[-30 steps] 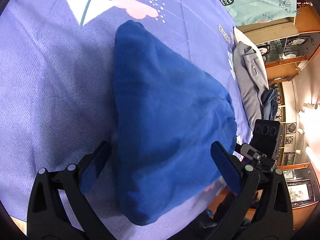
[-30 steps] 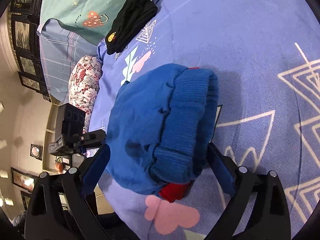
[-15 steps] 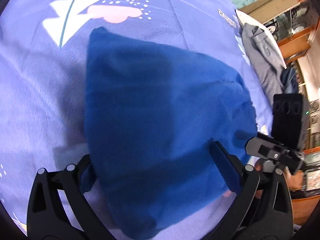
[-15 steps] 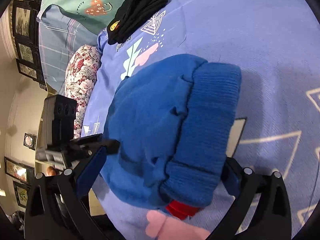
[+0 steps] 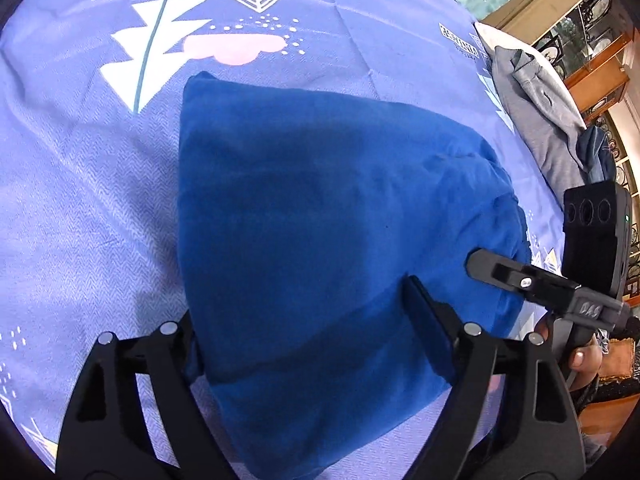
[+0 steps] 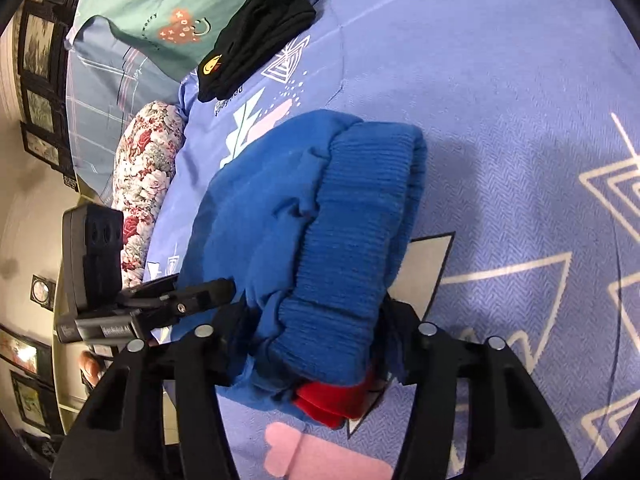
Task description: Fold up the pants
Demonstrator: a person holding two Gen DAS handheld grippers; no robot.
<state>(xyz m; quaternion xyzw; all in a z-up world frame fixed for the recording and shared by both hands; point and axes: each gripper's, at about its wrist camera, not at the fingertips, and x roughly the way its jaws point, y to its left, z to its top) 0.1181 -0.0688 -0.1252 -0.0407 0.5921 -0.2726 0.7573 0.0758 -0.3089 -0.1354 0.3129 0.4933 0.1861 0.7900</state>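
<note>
The blue pants (image 5: 320, 220) lie folded into a thick bundle on the purple bedsheet (image 5: 80, 200). My left gripper (image 5: 308, 332) is open, its fingers straddling the near folded edge of the bundle. In the right wrist view the pants (image 6: 320, 220) show their ribbed waistband (image 6: 360, 224) and a red part (image 6: 332, 404) underneath. My right gripper (image 6: 316, 328) is open around the waistband end, with the cloth between its fingers. The right gripper also shows in the left wrist view (image 5: 520, 280).
A folded black garment (image 6: 256, 32) lies at the far end of the bed by a green pillow (image 6: 160, 4). A floral pillow (image 6: 144, 184) lies to the left. Grey clothes (image 5: 536, 112) are piled at the bed's right edge, with wooden cabinets (image 5: 580, 28) beyond.
Both grippers have moved in closer, so the bundle's ends now lie between their fingers. The pants have not shifted on the bed.
</note>
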